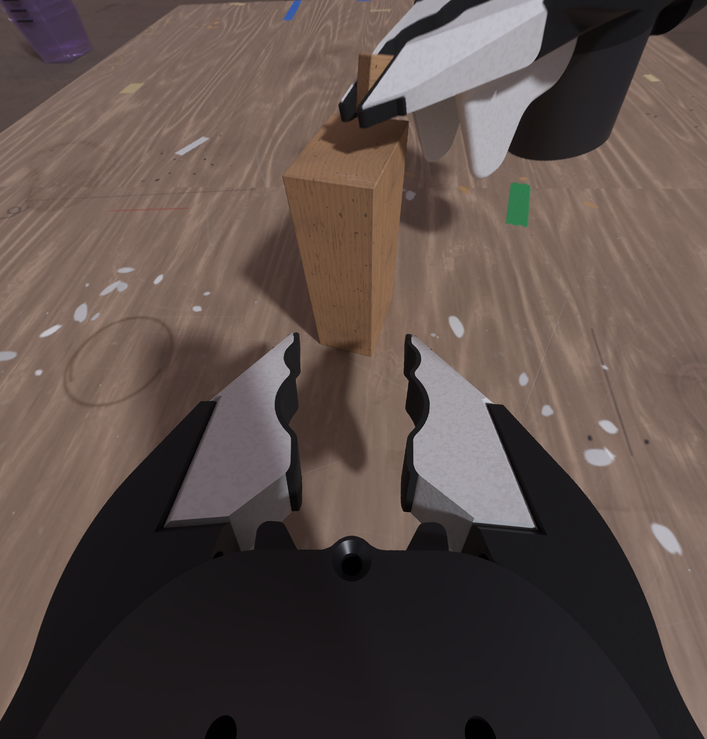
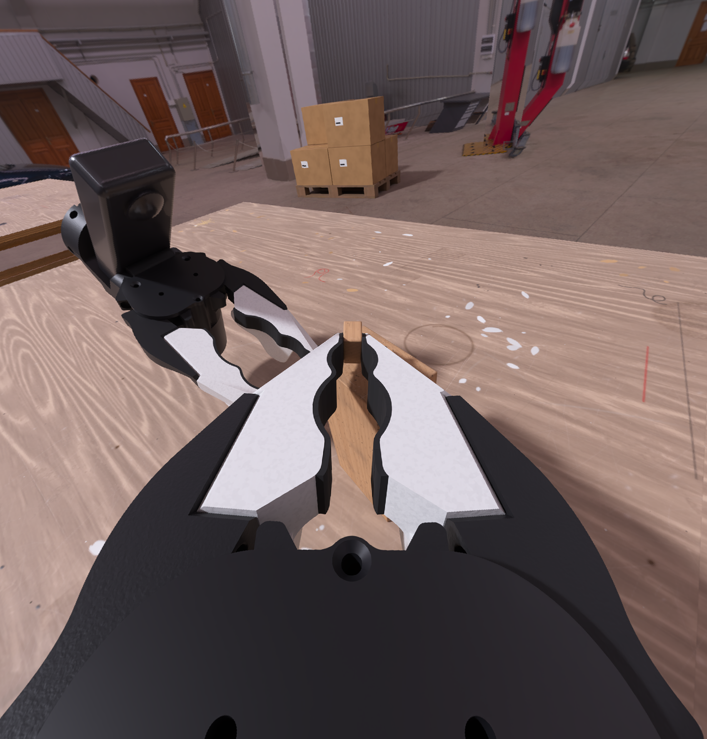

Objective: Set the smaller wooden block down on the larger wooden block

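Warehouse floor behind, with stacked cardboard boxes (image 2: 344, 148) on a pallet and red lift posts (image 2: 515, 76); paint-flecked plywood tabletop (image 1: 104, 200) underneath, a purple container (image 1: 52, 28) at its far left corner in the left wrist view.

Large block (image 1: 344, 248) stands upright on its small end, mid-table, well in from every edge. Small block (image 1: 370, 74) is thin, held on edge in the right gripper (image 1: 354, 112), whose jaws are clamped on its faces. It sits over the large block's top, at or just above it; contact cannot be confirmed from either view.

Left gripper (image 1: 352, 344) hangs low, near the large block's base, jaws spread, holding nothing, not touching the block.

Step in hand, as judged: the final lowering and letting go.
- Landing face is small, and the tall block would tip easily. Come straight down, no sideways push.
- Centre the small block away from the top's rim.
- Confirm it rests before parting the jaws; part them evenly, then lift straight up.
- A thin piece on edge may topple once freed.
- Left gripper should keep clear of the base.
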